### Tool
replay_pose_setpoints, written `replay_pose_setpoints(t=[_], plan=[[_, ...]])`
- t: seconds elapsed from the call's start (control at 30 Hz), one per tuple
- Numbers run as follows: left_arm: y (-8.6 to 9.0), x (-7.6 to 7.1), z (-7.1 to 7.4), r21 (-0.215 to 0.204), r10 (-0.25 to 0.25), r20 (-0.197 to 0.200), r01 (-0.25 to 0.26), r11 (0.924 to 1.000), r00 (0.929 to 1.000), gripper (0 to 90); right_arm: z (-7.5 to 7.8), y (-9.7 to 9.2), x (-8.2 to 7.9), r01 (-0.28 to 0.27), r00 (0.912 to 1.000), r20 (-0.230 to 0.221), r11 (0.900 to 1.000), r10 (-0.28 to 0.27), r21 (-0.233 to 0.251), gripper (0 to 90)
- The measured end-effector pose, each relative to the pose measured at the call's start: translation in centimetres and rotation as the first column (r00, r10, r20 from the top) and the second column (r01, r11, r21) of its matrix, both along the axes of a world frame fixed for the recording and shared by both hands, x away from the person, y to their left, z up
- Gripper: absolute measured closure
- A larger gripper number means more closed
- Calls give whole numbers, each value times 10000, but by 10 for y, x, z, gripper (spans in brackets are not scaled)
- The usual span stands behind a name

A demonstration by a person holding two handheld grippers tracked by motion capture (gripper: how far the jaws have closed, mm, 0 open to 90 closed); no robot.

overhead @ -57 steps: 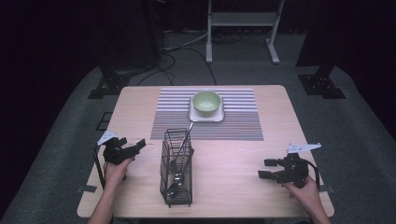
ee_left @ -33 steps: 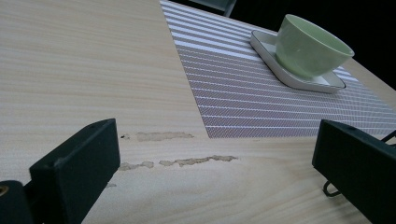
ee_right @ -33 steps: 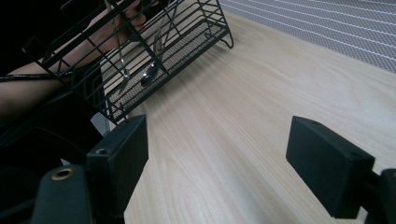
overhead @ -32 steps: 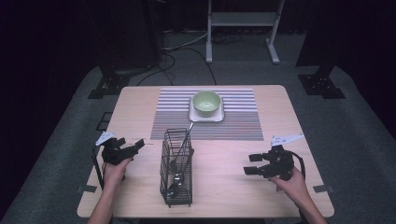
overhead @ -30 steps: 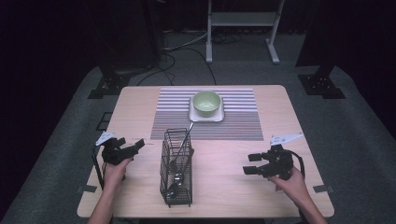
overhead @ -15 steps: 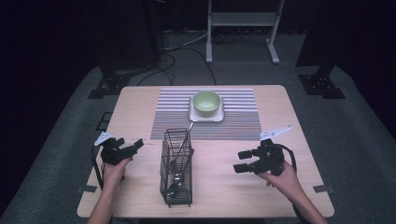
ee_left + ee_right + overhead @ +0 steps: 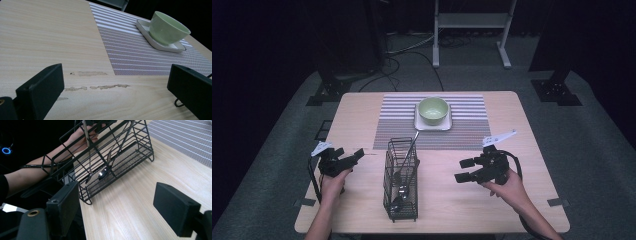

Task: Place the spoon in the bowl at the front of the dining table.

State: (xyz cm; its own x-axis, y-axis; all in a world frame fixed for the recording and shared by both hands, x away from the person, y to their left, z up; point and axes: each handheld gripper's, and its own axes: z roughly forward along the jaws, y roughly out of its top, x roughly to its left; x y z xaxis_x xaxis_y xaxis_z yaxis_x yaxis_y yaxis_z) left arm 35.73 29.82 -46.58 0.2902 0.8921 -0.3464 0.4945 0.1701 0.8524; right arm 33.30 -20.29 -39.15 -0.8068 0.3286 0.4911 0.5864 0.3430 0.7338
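While your right gripper (image 7: 467,170) hangs just above the table (image 7: 362,115) with its jaws spread wide and nothing between them, the wire basket (image 7: 401,185) sits ahead of its tips, near but not touching. From the right gripper view that basket (image 7: 112,157) is straight beyond the jaws, tilted in frame, with spoons (image 7: 103,172) lying inside against the mesh floor. One spoon handle (image 7: 411,147) sticks up out of the basket's far end, leaning toward the bowl. Your left gripper (image 7: 354,156) is on the basket's other side, jaws also apart and empty, low over bare wood. Ahead of it and off to its right in the left gripper view lies the striped placemat (image 7: 140,50); farther on, the green bowl (image 7: 167,28) stands upright on a white square saucer (image 7: 160,45) on the mat. Scuff marks (image 7: 97,86) on the wood lie between the left jaws. Your left hand (image 7: 332,182) and right hand (image 7: 507,187) grip the handles; the two grippers are well apart, the basket between them.
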Motion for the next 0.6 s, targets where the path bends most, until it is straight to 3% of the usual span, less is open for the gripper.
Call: replay_pose_setpoints(t=[0.6], plan=[[1, -1, 1, -42, 30, 20, -30, 10000, 10000, 0, 13, 18, 4, -217, 9998, -13, 9996, 218, 174, 198]])
